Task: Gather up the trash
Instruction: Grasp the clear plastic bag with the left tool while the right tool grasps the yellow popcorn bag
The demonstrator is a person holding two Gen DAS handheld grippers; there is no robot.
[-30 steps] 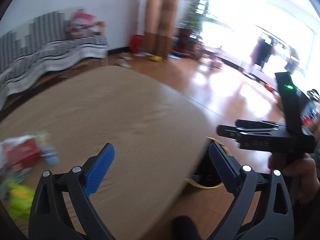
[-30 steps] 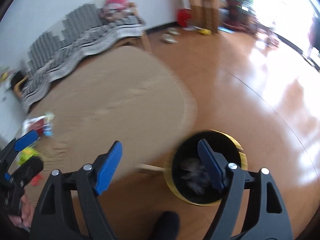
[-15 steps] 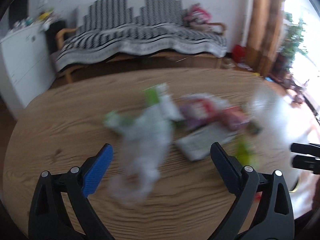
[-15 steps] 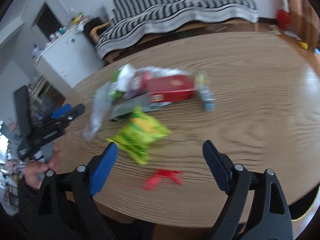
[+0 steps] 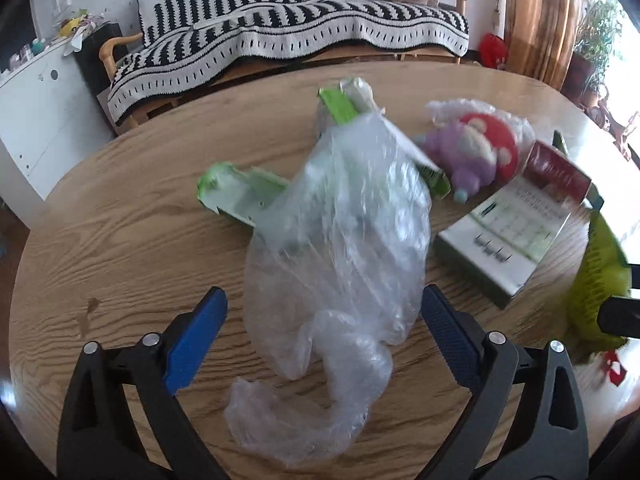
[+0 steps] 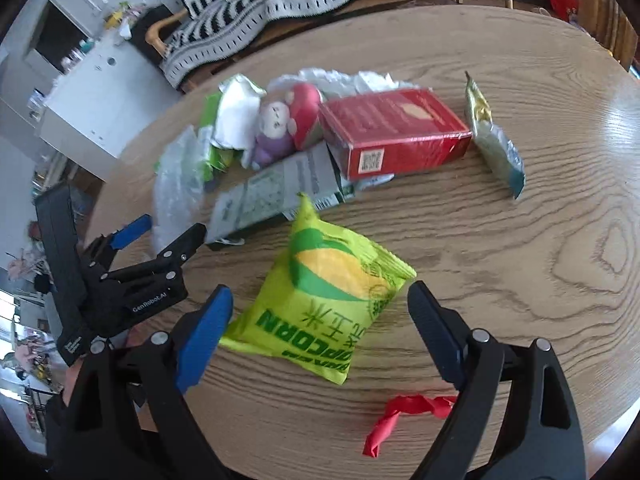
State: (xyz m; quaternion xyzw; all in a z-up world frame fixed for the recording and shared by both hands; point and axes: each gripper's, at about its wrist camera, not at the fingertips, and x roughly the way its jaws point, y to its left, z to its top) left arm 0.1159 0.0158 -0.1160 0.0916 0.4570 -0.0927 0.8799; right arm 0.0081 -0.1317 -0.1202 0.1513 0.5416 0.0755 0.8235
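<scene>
A heap of trash lies on the oval wooden table (image 5: 120,240). In the left wrist view a crumpled clear plastic bag (image 5: 340,264) lies between the fingers of my open left gripper (image 5: 320,340), over green cartons (image 5: 240,196). In the right wrist view a yellow-green popcorn bag (image 6: 328,300) lies between the fingers of my open right gripper (image 6: 320,324). A red twisted wrapper (image 6: 404,412) lies near its right finger. Behind are a red box (image 6: 396,132), a grey flattened carton (image 6: 280,192), a foil snack packet (image 6: 496,148) and a purple plush toy (image 6: 276,128). My left gripper (image 6: 160,236) shows at the left.
A sofa with a black-and-white striped throw (image 5: 280,32) stands behind the table. A white cabinet (image 5: 36,120) is at the left. The table's near edge (image 6: 580,440) runs close under my right gripper. Bare wood (image 6: 560,240) lies right of the heap.
Both grippers swung from the bin and floor at the table's right end round to the trash heap, then closed in on the plastic bag and the popcorn bag. Both stayed open.
</scene>
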